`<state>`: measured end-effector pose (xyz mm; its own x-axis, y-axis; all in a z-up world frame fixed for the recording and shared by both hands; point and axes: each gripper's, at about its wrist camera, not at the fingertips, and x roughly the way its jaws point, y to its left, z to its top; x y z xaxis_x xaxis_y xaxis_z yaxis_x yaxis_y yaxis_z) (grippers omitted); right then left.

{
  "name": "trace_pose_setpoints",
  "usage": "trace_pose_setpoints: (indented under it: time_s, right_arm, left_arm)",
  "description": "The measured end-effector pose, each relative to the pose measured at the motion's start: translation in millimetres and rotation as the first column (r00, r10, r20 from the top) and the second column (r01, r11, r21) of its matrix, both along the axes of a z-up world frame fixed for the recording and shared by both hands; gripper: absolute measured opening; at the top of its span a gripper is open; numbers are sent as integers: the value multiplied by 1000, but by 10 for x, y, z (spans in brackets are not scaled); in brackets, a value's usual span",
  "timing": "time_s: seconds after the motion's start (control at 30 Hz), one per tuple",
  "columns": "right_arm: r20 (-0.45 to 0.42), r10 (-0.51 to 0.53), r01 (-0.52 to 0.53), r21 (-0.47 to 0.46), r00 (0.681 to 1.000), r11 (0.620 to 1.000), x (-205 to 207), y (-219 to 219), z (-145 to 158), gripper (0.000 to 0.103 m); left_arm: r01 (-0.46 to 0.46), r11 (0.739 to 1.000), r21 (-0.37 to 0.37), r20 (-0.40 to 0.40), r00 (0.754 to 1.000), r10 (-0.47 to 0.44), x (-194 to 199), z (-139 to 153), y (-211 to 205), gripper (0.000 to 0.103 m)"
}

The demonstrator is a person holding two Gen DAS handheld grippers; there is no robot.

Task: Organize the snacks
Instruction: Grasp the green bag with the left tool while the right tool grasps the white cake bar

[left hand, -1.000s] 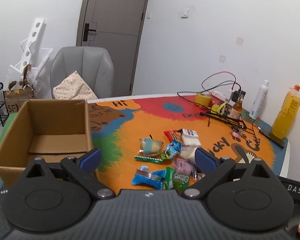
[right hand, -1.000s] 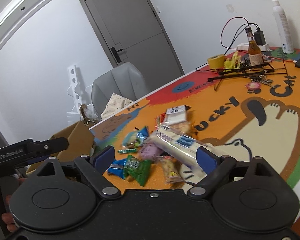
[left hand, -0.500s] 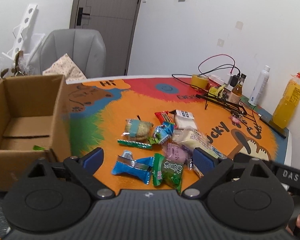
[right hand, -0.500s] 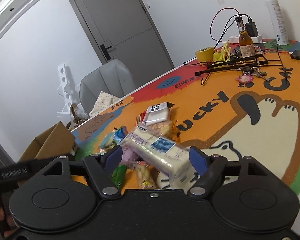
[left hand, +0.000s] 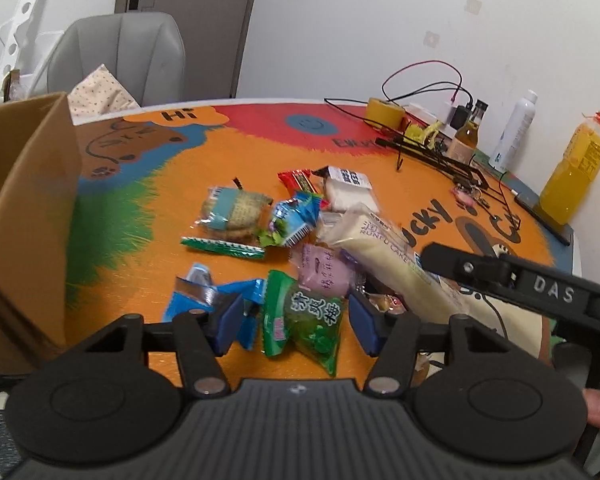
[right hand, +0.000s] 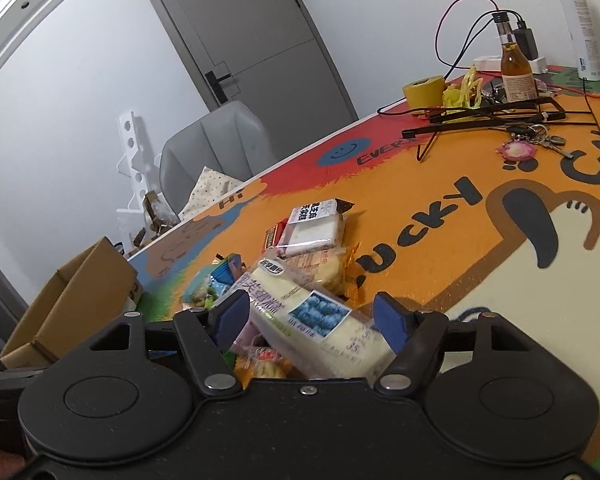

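On the desk (left hand: 228, 152): a loose pile of wrapped snacks lies on the orange printed mat.
Left gripper (left hand: 298, 322): jaws apart, straddling the green snack packet (left hand: 306, 320); pads not seen touching it.
Right gripper (right hand: 314, 320): jaws apart, set around the long white cake pack (right hand: 316, 324); contact cannot be told.
Cake pack position: tilted, resting across other snacks.
Cardboard box (left hand: 32, 216): open, at the desk's left edge, well apart from the pile.
Blue wrapper (left hand: 204, 294): just beside the green packet.
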<state>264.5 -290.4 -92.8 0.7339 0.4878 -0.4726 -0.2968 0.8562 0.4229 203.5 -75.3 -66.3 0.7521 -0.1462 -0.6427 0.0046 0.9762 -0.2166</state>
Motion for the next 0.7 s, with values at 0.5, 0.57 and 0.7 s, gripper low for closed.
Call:
trace_pose_setpoints:
  time_s: [0.5,0.57,0.7]
  right_arm:
    - [-34,76,-80,-144,997,986,150,251,-102,77]
    - [-25,68,-72,-177,997,982,119,268,-111,68]
    - [-36,70,-75,-192,997,979,48,247,-83,41]
  left_arm:
    - [29,999,18,-37,999,-28,139,-176,-77,40]
    - [24,1000,12,-34,999,-24,123,-170,-63,39]
    - [32,999,8,-14,999,-32,67,-126,-55,39]
